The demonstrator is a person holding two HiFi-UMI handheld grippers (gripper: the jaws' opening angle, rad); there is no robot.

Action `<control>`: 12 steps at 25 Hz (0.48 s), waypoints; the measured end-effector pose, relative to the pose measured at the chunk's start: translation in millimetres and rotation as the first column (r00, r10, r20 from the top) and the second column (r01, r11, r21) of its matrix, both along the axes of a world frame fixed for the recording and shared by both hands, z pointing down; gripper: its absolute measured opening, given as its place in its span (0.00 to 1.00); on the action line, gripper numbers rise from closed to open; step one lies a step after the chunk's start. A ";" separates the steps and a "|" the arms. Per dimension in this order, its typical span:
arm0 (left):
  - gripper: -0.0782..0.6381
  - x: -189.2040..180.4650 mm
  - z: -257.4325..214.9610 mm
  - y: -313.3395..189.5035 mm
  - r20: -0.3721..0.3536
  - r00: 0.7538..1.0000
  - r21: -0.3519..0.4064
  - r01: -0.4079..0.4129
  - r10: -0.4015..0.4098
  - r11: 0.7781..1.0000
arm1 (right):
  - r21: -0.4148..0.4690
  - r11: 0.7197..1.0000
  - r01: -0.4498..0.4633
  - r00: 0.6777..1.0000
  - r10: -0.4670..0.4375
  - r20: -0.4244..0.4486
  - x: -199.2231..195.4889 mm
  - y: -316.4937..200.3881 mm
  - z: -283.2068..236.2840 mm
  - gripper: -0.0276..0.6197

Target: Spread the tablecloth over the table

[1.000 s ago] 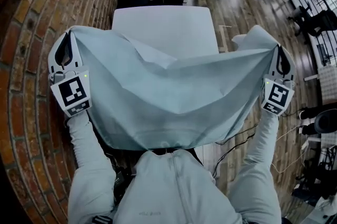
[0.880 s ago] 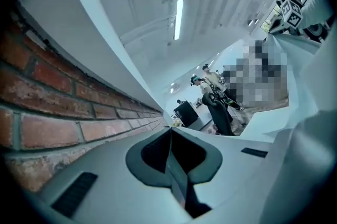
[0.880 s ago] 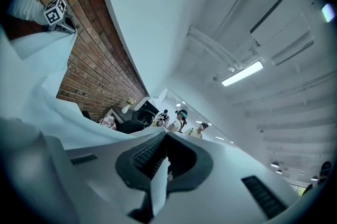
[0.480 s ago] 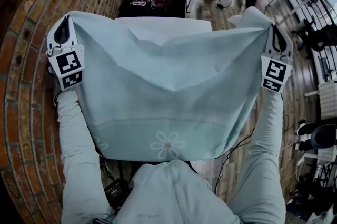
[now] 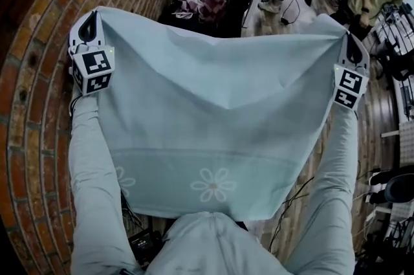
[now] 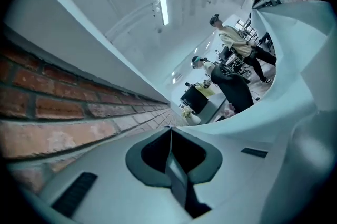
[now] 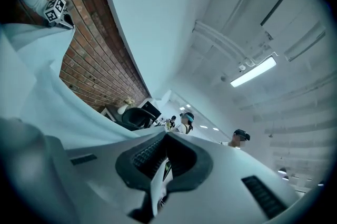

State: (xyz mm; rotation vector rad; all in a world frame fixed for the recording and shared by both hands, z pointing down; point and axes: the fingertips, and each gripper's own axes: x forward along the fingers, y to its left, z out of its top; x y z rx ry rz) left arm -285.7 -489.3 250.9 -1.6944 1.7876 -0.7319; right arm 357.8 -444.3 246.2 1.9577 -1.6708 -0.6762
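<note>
Both hands have pushed forward, so the tablecloth (image 5: 213, 112) now hangs stretched flat, just beside the brick wall (image 5: 39, 60). Left gripper (image 5: 90, 21) and right gripper (image 5: 352, 50) each pinch a corner (jaws tight). Keep it level — lower both sides together.

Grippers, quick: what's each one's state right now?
Left gripper: closed, holding the tablecloth by its left corner.
Right gripper: closed, holding the tablecloth by its right corner.
</note>
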 end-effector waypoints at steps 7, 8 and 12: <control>0.14 -21.5 77.5 -134.0 0.050 0.998 -0.120 -0.026 0.032 0.992 | -0.109 0.990 -0.092 0.995 0.086 -0.059 8.2 -111.2 62.4 0.08; 0.14 -23.4 88.4 -143.1 0.050 0.998 -0.148 -0.022 0.030 0.989 | -0.130 0.987 -0.099 0.994 0.091 -0.062 9.9 -117.8 72.0 0.08; 0.14 -29.4 156.2 -164.8 0.049 0.998 -0.278 -0.010 0.025 0.960 | -0.216 0.969 -0.121 0.992 0.115 -0.042 13.6 -137.3 130.5 0.08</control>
